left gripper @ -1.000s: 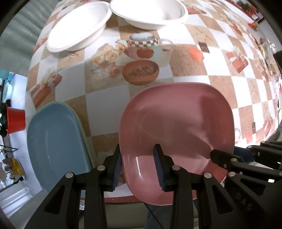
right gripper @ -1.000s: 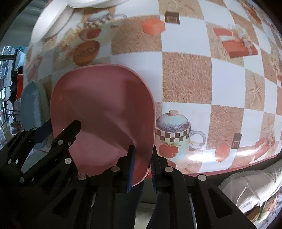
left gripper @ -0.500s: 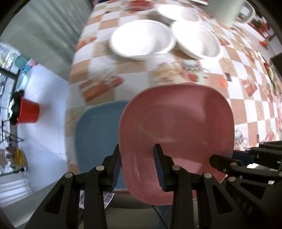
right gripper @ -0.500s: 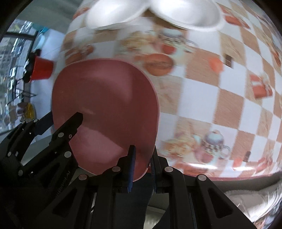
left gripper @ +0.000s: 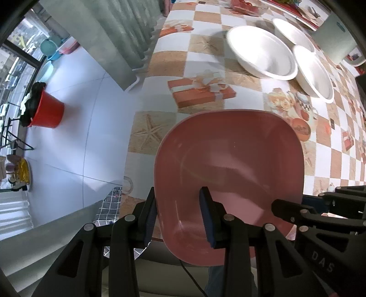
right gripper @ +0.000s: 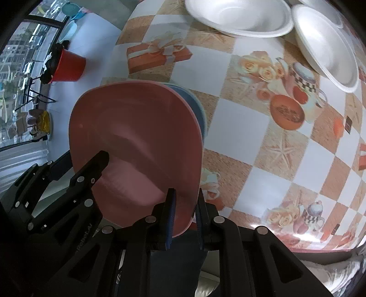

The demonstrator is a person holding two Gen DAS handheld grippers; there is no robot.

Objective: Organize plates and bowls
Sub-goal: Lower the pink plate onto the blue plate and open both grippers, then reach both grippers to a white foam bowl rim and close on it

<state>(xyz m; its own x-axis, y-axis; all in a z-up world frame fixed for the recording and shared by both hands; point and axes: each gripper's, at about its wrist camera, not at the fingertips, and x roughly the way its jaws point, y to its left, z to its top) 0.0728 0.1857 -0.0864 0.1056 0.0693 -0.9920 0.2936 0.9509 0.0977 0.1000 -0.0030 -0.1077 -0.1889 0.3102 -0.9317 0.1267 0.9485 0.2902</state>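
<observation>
A pink square plate [left gripper: 228, 166] is held at its near edge by both grippers. My left gripper [left gripper: 180, 214] is shut on its left rim. My right gripper [right gripper: 184, 213] is shut on its right rim and also shows at the right of the left wrist view. The pink plate [right gripper: 137, 137] hovers over a blue plate [right gripper: 196, 109], of which only the far right edge shows. Several white bowls [left gripper: 260, 52] stand at the far side of the table, also in the right wrist view [right gripper: 238, 16].
The checkered tablecloth [left gripper: 205, 91] has its left edge close by, with tiled floor [left gripper: 80, 114] below. A red bucket [left gripper: 45, 109] stands on the floor at left. A pale mug [left gripper: 336, 41] stands at the far right.
Both grippers have carried the pink plate leftward; it now covers nearly all of the blue plate. The white bowls have shifted to the right in both views.
</observation>
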